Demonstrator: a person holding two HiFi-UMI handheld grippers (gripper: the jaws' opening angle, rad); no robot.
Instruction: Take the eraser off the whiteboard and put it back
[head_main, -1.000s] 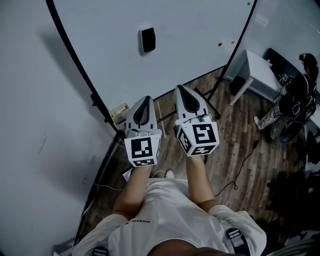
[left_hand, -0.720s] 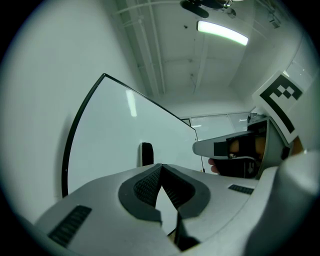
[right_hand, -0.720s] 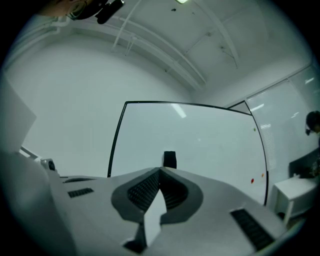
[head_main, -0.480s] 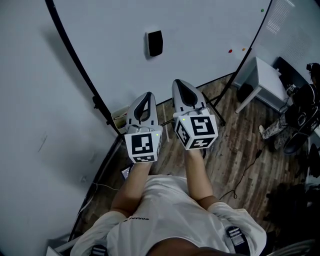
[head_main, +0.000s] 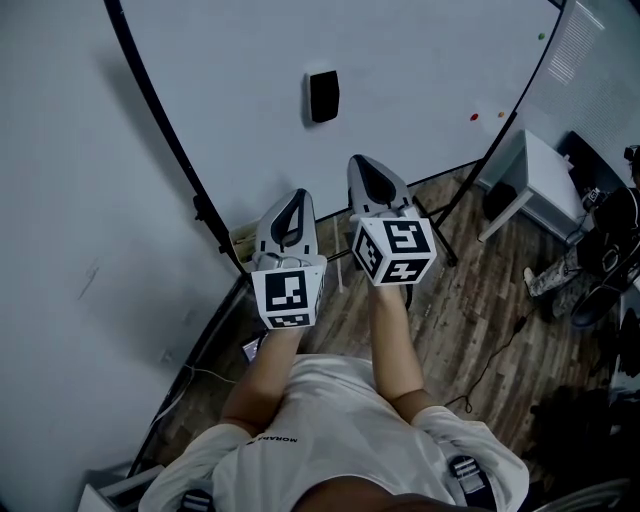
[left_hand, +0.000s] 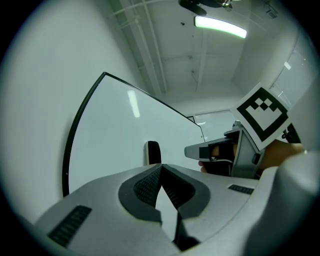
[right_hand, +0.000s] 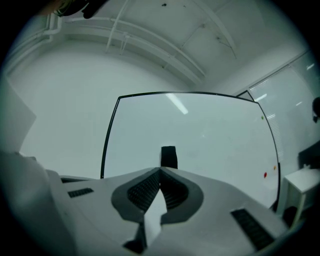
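A black eraser (head_main: 323, 96) sticks to the white whiteboard (head_main: 400, 70), well above both grippers. My left gripper (head_main: 293, 197) is shut and empty, lower and left of the eraser. My right gripper (head_main: 361, 163) is shut and empty too, and stands closer to the board, just below and right of the eraser. In the right gripper view the eraser (right_hand: 168, 156) shows straight ahead, just over the closed tips of the right gripper (right_hand: 160, 170). In the left gripper view the eraser (left_hand: 153, 152) lies slightly left of the tips of the left gripper (left_hand: 161, 166).
The whiteboard's black frame (head_main: 160, 130) and its stand legs (head_main: 440, 215) reach down to the wooden floor. A white table (head_main: 545, 170) stands at the right. Small red and green magnets (head_main: 474, 117) dot the board's right side. Dark bags (head_main: 600, 260) lie far right.
Both grippers have drawn nearer to the whiteboard, the right one more. The eraser now sits more nearly above the right gripper in the head view. Both stay shut.
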